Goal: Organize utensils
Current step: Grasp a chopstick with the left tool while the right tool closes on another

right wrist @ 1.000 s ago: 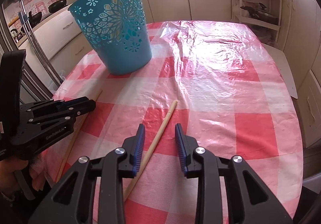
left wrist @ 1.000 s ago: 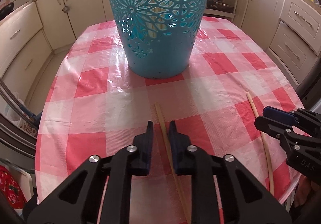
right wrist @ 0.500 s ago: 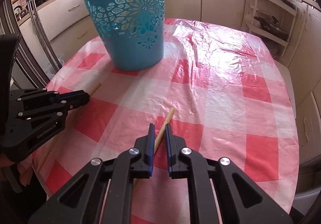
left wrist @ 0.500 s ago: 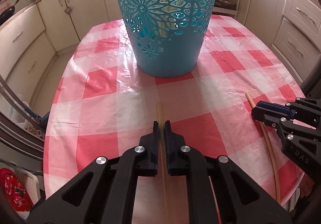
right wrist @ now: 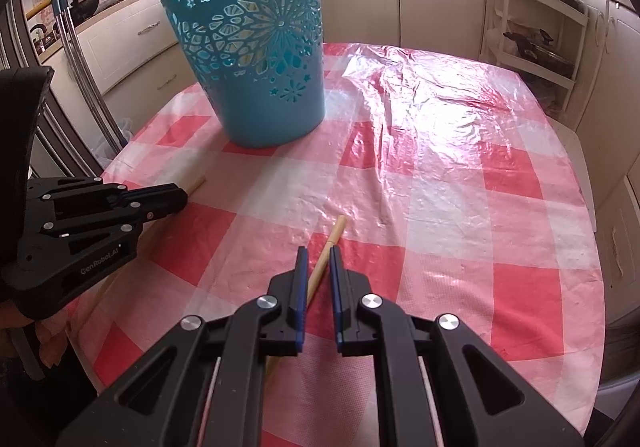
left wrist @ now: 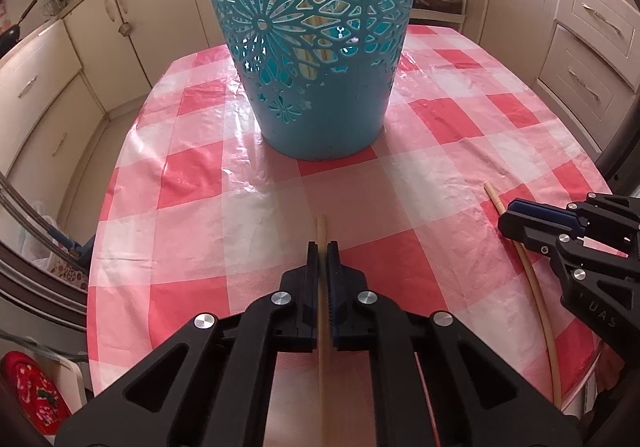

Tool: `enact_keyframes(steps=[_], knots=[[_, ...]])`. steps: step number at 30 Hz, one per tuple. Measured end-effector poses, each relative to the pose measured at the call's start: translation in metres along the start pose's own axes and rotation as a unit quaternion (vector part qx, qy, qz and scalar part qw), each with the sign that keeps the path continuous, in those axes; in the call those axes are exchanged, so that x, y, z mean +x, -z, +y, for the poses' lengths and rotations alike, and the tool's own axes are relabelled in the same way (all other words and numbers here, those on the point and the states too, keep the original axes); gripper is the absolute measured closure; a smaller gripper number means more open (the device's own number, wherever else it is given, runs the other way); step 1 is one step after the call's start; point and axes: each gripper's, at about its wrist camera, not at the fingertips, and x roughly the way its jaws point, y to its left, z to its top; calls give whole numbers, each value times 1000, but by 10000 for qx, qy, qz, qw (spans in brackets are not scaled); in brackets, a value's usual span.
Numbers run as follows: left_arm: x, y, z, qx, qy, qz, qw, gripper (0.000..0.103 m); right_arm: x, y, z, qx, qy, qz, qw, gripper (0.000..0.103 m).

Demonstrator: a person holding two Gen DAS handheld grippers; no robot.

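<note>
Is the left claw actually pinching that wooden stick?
Touching. The left wrist view shows the left gripper shut on the chopstick, both pads pressed against it.

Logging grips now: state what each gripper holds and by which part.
Left gripper: shut on a chopstick, just behind its far tip. Right gripper: shut on the other chopstick, also near its far tip.

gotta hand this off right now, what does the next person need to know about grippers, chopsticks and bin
Left gripper: shut on the left chopstick.
Right gripper: narrow gap, the right chopstick between its fingers, grip unclear.
Blue bin stands upright on the table; pale sticks show through its cutouts.
Left to do: lift both chopsticks and drop them in the bin.
</note>
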Motion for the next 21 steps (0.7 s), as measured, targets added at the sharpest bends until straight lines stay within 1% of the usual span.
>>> enact_keyframes(steps=[5, 16, 19, 21], knots=[[-10, 5, 1, -63, 59, -28, 10000, 99, 0, 0, 0, 3, 2, -31, 10000, 92], [-50, 3, 12, -116, 78, -343, 9993, 99, -1, 2, 3, -56, 78, -76, 9999, 92], [-63, 1, 15, -180, 139, -467, 9986, 99, -2, 3, 4, -93, 115, -88, 9999, 92], [-75, -2, 20, -252, 251, -574, 9977, 99, -1, 3, 5, -106, 130, -93, 9998, 92]])
